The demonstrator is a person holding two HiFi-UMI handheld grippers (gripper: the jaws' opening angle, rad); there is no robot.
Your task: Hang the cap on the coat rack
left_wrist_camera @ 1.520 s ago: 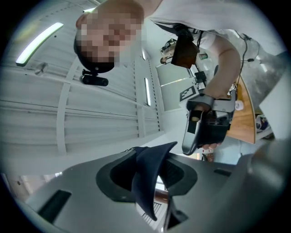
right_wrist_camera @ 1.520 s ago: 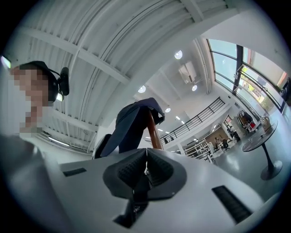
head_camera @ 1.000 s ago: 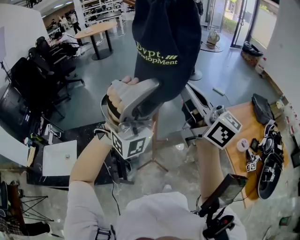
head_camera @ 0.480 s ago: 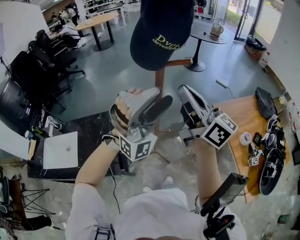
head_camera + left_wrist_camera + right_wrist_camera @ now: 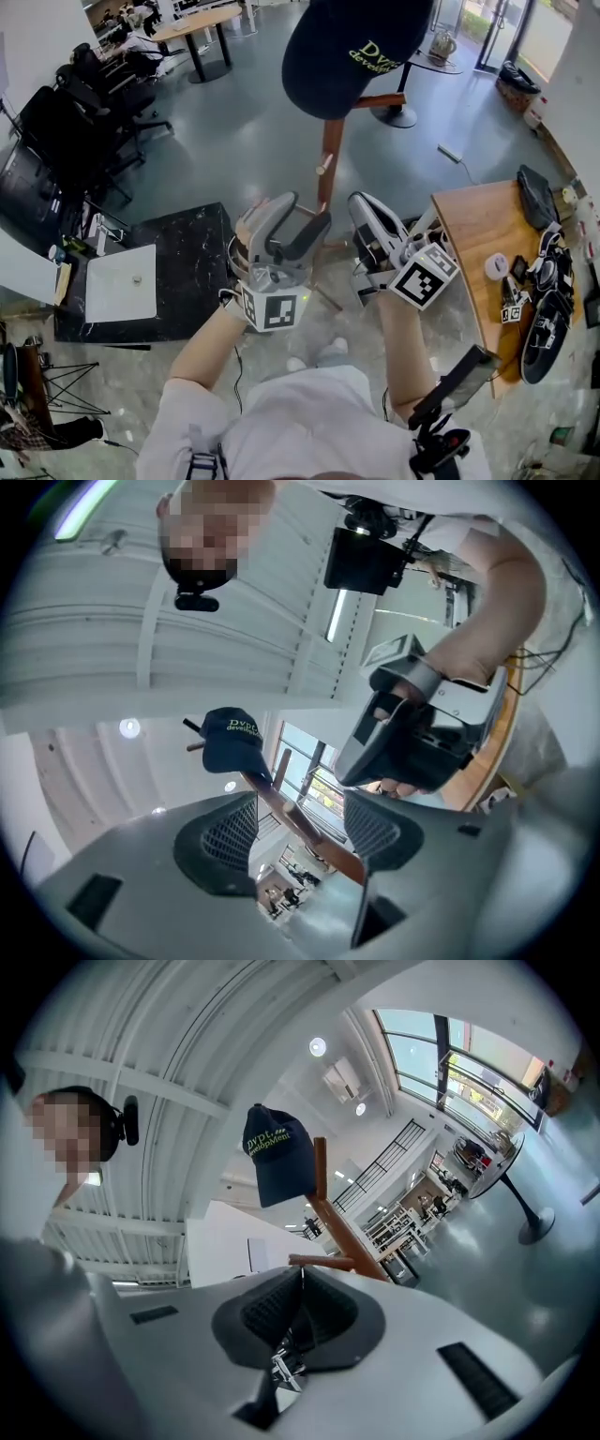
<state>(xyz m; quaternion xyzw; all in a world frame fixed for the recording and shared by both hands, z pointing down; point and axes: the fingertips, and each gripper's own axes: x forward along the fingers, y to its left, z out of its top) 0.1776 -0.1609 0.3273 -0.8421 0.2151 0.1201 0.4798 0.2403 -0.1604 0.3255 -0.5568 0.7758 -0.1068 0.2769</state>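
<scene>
Far left on the grey floor stand dark office chairs [image 5: 66,131]. Nearer me lies a black mat [image 5: 178,272] with a white sheet [image 5: 120,295] resting on its left part.

Next comes my left gripper [image 5: 292,217], pointed up and away from me. In the left gripper view [image 5: 300,822] its 2 jaws stand wide apart. Nothing is between them; I see only the distant pole through the gap.

Just right of it rises the coat rack [image 5: 328,155], a wooden pole with short pegs. The cap [image 5: 352,47], dark blue with yellow-green lettering, hangs over the top of the rack. It is well apart from both of my grippers. The left gripper view shows the cap [image 5: 232,741] sitting on the upper end of the rack [image 5: 281,803]. The right gripper view shows the cap [image 5: 278,1157] draped there too, above the slanting pole [image 5: 337,1222].

My right gripper [image 5: 367,208] is just right of the pole. In its own view [image 5: 300,1288] the 2 jaws are pressed together, empty.

Far right is a wooden table [image 5: 469,234] carrying small dark items.
</scene>
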